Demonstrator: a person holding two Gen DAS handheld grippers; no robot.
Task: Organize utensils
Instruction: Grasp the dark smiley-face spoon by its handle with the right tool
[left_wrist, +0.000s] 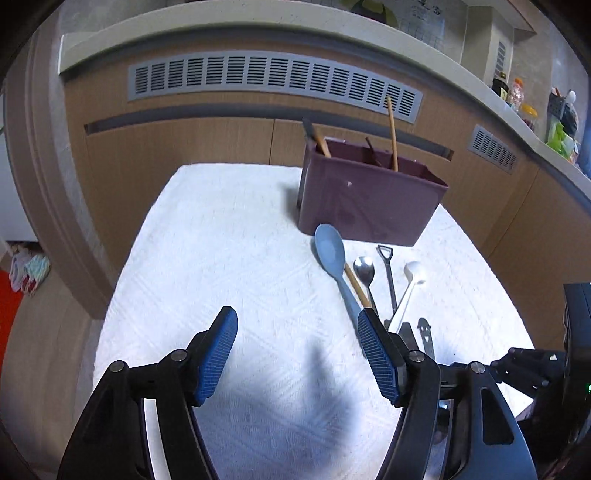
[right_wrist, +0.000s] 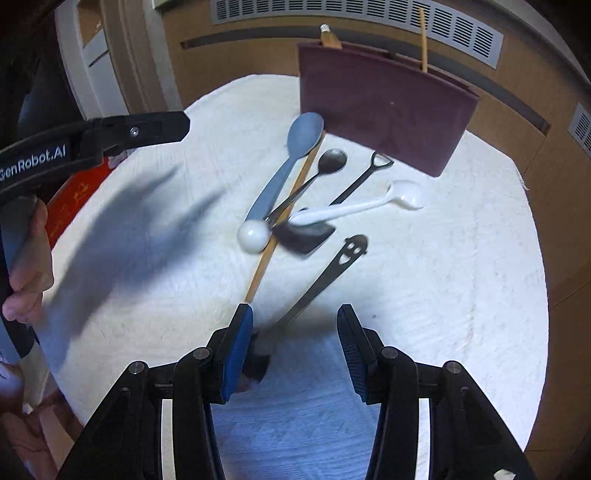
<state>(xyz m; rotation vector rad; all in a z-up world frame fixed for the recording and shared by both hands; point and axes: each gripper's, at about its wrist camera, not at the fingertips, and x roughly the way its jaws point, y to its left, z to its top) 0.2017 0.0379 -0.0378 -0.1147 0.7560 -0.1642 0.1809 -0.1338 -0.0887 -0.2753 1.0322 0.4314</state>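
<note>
Both hand-held grippers, left (left_wrist: 297, 354) and right (right_wrist: 295, 347), hang apart and empty; chopsticks (left_wrist: 391, 133) stand in the maroon caddy (left_wrist: 369, 199), spoons (right_wrist: 295, 170) await on the table (right_wrist: 461, 295).

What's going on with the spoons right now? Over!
Left tongs open, empty. Right tongs open over smiley utensil. Utensil pile on white cloth, purple holder behind. Path clear.

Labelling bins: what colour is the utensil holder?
Dark purple utensil holder; clearest in the left wrist view.

Wooden cabinets (left_wrist: 192, 147) with grey vent grilles (left_wrist: 273, 79) under a pale counter (left_wrist: 236, 33).
</note>
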